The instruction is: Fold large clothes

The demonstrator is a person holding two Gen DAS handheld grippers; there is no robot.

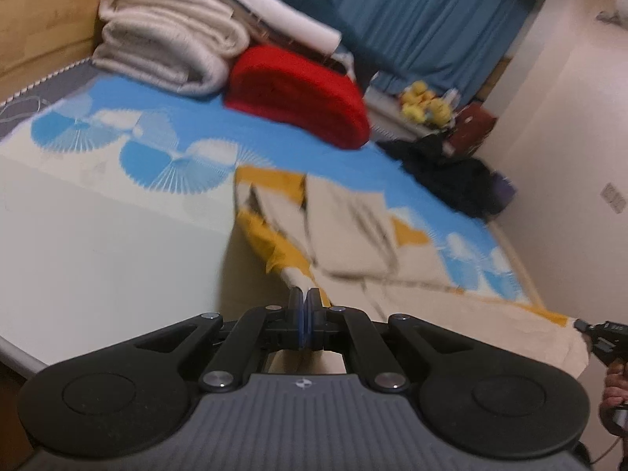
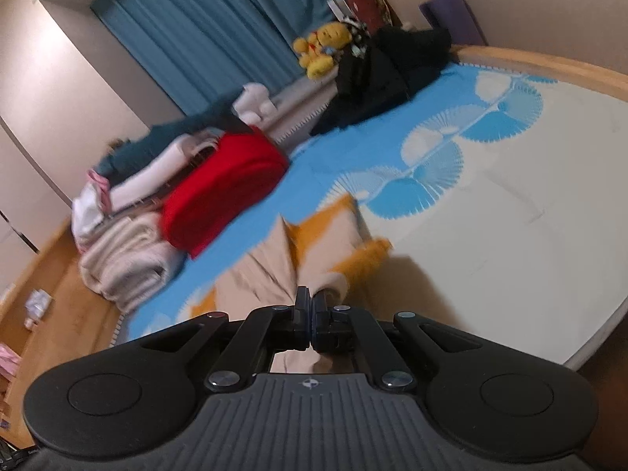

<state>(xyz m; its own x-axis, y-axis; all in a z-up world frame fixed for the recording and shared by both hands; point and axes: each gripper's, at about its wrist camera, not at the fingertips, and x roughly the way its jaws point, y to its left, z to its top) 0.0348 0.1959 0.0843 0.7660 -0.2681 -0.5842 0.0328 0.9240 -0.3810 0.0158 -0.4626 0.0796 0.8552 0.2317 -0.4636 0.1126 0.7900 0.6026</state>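
Blue-patterned bed (image 1: 98, 235), teal curtains (image 1: 424, 19) behind

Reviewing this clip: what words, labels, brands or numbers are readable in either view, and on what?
No readable words or numbers in either view.
Left gripper body: a small round emblem, no letters.
Right gripper body: the same emblem, no letters.
Right gripper as seen from the left view: pale marking, too blurred to read.
Wall plate: too blurred to read.

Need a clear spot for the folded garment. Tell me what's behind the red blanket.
Behind the red blanket lies a stack of folded cream blankets, white and dark teal bedding, then blue curtains. Whatever sits low directly behind the red blanket is hidden.
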